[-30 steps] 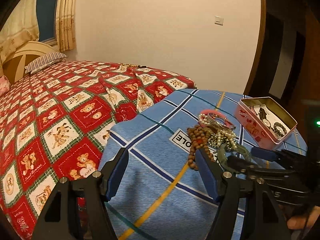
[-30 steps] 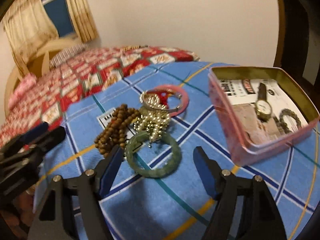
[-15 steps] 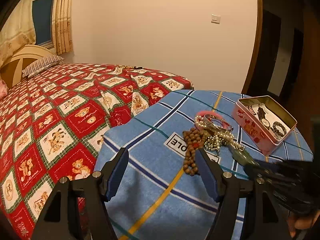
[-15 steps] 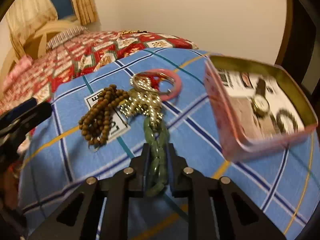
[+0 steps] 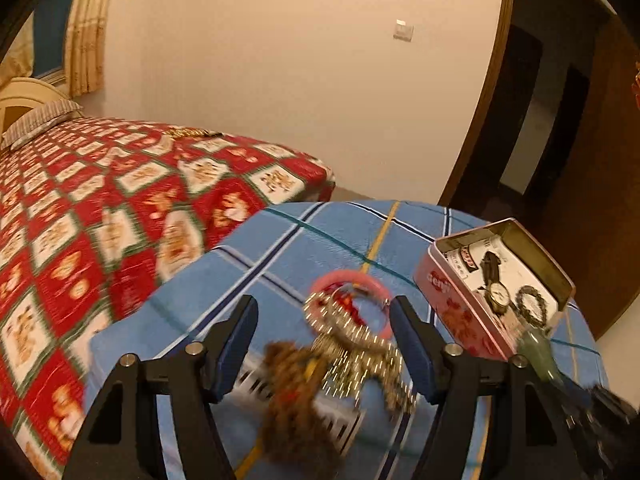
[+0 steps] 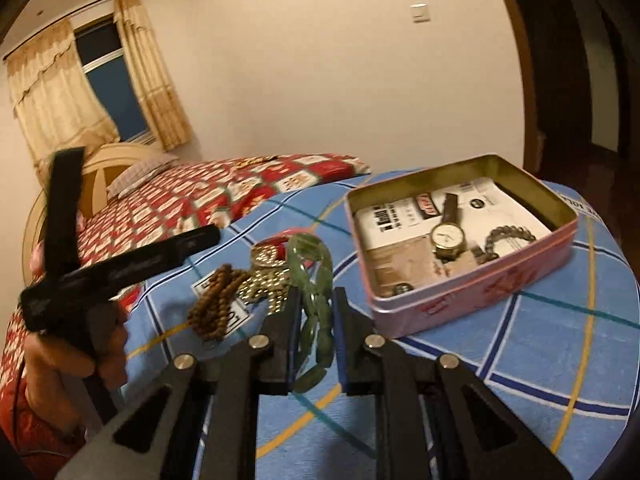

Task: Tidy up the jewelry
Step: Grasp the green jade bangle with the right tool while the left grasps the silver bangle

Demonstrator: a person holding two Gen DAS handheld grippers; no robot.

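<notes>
While clamped edge-on in right gripper (image 6: 316, 320), green bangle (image 6: 311, 280), seemingly lifted clear, best carried level into tin (image 6: 472, 284); left gripper (image 5: 322, 350) wide open, empty.

Green jade bangle (image 6: 314, 300): held upright, edge-on, raised. Pink tin (image 6: 472, 300): open, containing watch (image 6: 447, 236) and dark bead bracelet (image 6: 508, 236). Wooden beads (image 6: 214, 304), silver chain (image 6: 266, 280), pink bangle (image 5: 352, 280): heaped beside tin.
</notes>
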